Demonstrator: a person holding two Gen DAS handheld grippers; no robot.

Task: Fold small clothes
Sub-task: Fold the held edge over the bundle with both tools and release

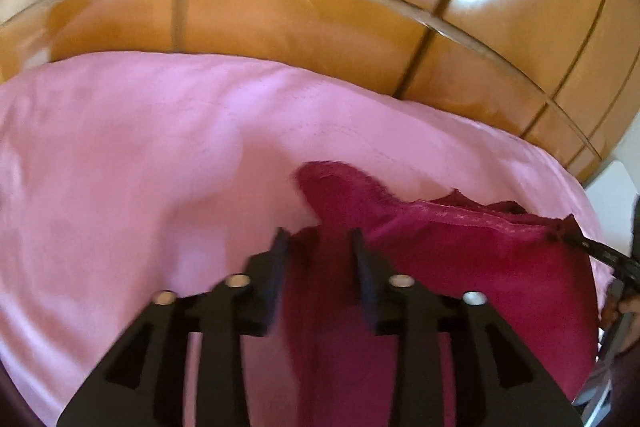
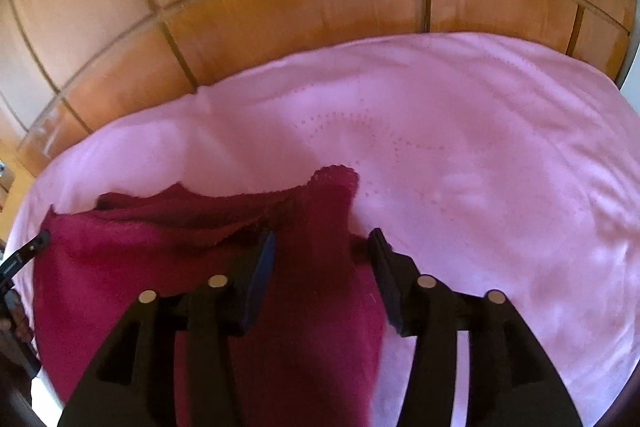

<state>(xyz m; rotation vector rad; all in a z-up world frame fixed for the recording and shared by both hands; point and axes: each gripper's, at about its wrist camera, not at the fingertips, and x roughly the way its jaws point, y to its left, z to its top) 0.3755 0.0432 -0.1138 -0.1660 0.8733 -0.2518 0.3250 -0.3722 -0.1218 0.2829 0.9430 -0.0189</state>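
Where it rumples, crimson garment [image 1: 460, 267], fuzzy-edged.

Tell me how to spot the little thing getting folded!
Find the big pink sheet in front of the wooden panels. On it lies a dark red fuzzy garment, between both claws. It is the only dark, fuzzy thing on the smooth pink.

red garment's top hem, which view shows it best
Left wrist view: the red garment's stitched hem runs sharp across to the right gripper. The right wrist view shows that hem darker and rumpled.
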